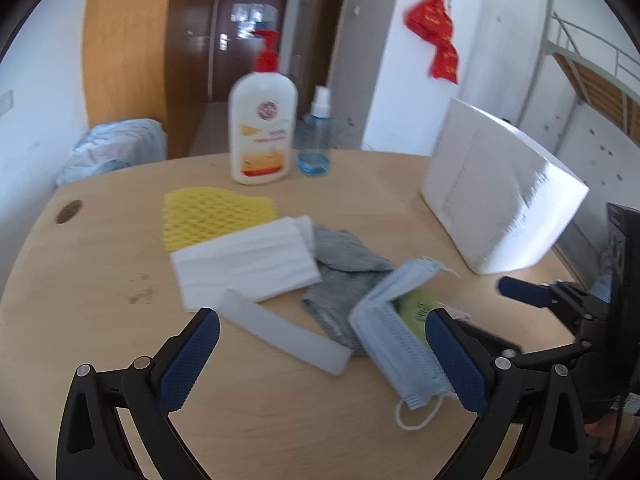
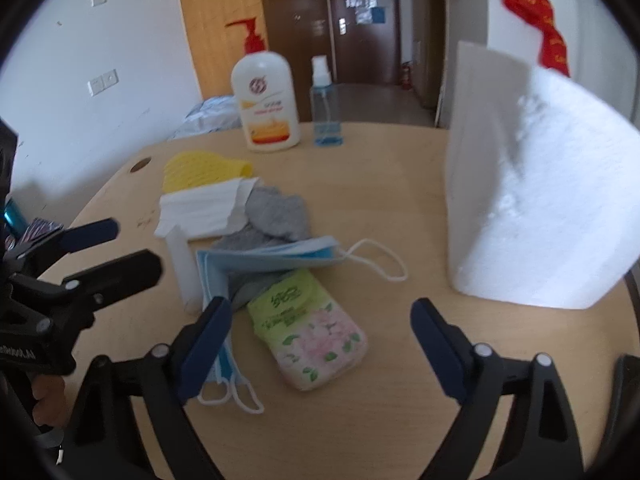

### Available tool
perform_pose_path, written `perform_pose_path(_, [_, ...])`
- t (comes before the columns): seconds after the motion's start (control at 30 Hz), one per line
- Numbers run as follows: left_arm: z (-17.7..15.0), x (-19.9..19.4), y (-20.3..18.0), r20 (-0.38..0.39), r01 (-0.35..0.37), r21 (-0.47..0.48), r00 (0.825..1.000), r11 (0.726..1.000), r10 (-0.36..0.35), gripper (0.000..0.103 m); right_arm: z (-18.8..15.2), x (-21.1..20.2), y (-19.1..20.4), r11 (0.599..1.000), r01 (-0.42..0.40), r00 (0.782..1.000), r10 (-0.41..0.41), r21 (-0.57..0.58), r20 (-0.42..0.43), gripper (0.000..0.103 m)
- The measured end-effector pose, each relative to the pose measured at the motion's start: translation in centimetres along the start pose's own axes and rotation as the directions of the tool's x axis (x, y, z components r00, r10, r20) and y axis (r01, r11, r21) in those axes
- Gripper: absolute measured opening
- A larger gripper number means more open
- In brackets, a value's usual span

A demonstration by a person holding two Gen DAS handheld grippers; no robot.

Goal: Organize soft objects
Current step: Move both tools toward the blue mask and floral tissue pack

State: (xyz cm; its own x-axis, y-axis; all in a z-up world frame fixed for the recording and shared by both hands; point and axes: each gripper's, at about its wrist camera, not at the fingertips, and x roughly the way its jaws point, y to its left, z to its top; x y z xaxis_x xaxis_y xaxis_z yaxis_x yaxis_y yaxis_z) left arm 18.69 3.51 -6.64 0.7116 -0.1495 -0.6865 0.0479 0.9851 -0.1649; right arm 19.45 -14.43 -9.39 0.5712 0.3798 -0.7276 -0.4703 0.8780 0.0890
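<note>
Tissue pack (image 2: 310, 330) between open right gripper (image 2: 322, 346) fingers

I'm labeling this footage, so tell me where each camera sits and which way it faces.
Left wrist: on the left gripper, facing across the table at the blue masks; its open fingers frame the view, the right gripper at right.
Right wrist: on the right gripper, over the tissue pack; the left gripper shows at left.
Shared: pump bottle, white foam box.
</note>
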Motion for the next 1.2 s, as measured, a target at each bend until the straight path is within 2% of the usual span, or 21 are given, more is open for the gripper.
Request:
perform_pose_path(0.13, [0.1, 1.0, -1.3, -0.023, 0.044, 0.025, 0.999, 0.999, -0.044, 0.099, -0.3, 0.7, -0.5, 1.0, -0.009, 1.0, 0.008, -0.008, -0.026, 0.088])
perform_pose_path(0.27, [0.3, 2.1, -1.9, -0.062, 0.086, 0.017, 0.994, 0.996, -0.085, 0.092, -0.6, 1.4, -1.2, 0.999, -0.05, 0.997, 0.051, 0.007, -0.056, 0.079])
perform_pose_path(0.5, [0.5, 4.2, -2.3, -0.112, 0.122, -0.001, 0.986, 0.993, -0.121, 0.083, -0.7, 2.6, -0.9, 0.996, -0.093, 0.991, 0.091, -0.017, -0.095, 0.077])
perform_pose_path(0.73, [0.5, 5.6, -2.9, -0.141, 0.1, 0.009, 0.985, 0.995, -0.098, 0.065, -0.8, 3.1, -1.0, 0.992, -0.124, 0.987, 0.122, -0.017, -0.101, 0.071])
perform_pose_path(0.8, [0.6, 6.0, -2.7, -0.144, 0.083, 0.005, 0.986, 0.997, -0.081, 0.056, -0.8, 3.1, -1.0, 0.992, -0.125, 0.987, 0.122, -0.017, -0.101, 0.07])
perform_pose_path(0.87, [0.6, 6.3, -2.5, -0.149, 0.067, -0.005, 0.987, 0.998, -0.067, 0.056, -0.8, 3.1, -0.9, 0.992, -0.128, 0.987, 0.125, -0.02, -0.101, 0.068])
perform_pose_path(1.03, [0.5, 6.4, -2.2, -0.15, 0.062, -0.009, 0.987, 0.998, -0.063, 0.043, -0.8, 3.1, -0.8, 0.994, -0.11, 0.989, 0.106, -0.029, -0.104, 0.066])
perform_pose_path(1.07, [0.5, 6.4, -2.3, -0.147, 0.052, -0.007, 0.988, 0.999, -0.053, 0.037, -0.8, 3.1, -0.9, 0.993, -0.112, 0.989, 0.109, -0.028, -0.103, 0.065])
perform_pose_path(1.13, [0.5, 6.3, -2.1, -0.143, 0.051, -0.011, 0.988, 0.999, -0.052, 0.032, -0.8, 3.1, -0.9, 0.993, -0.111, 0.989, 0.107, -0.031, -0.105, 0.06])
perform_pose_path(1.2, [0.5, 6.2, -2.0, -0.142, 0.045, -0.015, 0.989, 0.999, -0.047, 0.024, -0.8, 3.1, -0.9, 0.993, -0.108, 0.989, 0.103, -0.037, -0.108, 0.051])
